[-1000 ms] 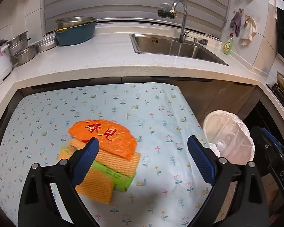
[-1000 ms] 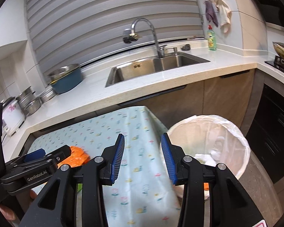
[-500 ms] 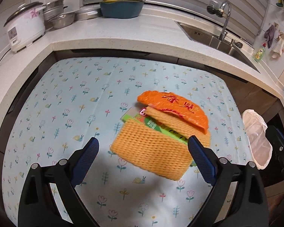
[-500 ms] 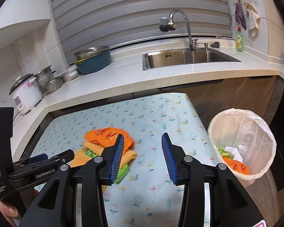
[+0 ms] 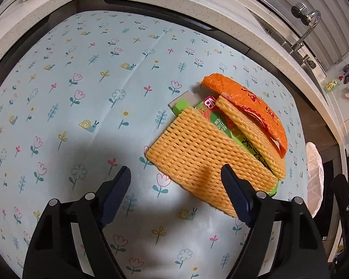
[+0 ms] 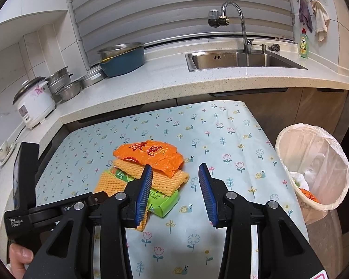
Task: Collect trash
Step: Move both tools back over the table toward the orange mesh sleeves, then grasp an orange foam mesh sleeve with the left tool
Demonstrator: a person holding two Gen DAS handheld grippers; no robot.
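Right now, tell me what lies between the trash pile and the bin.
Only bare flowered tablecloth lies between the trash pile and the bin, per the right wrist view.

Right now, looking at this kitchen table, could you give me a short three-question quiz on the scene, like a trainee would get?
1. True or false: the orange plastic bag lies on top of the trash pile.
2. Which piece lies under the left hand-held gripper? A) foam net sleeve B) green carton C) dish soap bottle
3. Fill in: the lined trash bin stands beside the table's ___ edge in the right wrist view.

Key: 1 true. 2 A; its jaws are closing, nothing gripped yet. 3 right.
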